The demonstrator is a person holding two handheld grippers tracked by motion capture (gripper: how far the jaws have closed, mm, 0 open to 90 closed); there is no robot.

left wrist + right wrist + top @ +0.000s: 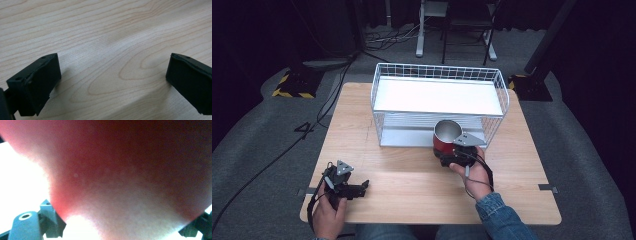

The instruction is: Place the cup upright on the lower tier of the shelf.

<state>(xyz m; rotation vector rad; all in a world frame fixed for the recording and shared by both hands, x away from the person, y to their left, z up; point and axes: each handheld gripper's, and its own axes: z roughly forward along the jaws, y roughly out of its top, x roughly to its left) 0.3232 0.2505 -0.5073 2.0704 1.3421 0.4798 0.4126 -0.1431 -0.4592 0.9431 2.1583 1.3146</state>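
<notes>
A red cup (445, 143) with a shiny metal inside stands upright at the front of a white wire rack (439, 67), by its lower shelf. My right gripper (453, 151) is shut on the cup's near side, held by a hand in a denim sleeve. In the right gripper view the cup's red wall (130, 170) sits blurred between the jaws of that gripper (125, 225). My left gripper (361, 188) lies low at the table's front left, open. Bare wood shows between the wide-apart jaws of the left gripper (112, 72).
The wooden table (412, 190) has bare wood across its front and left. The rack's white upper shelf (437, 97) spans the back of the table. Beyond it, on the grey floor, are cables (332, 95) and stand legs (419, 35).
</notes>
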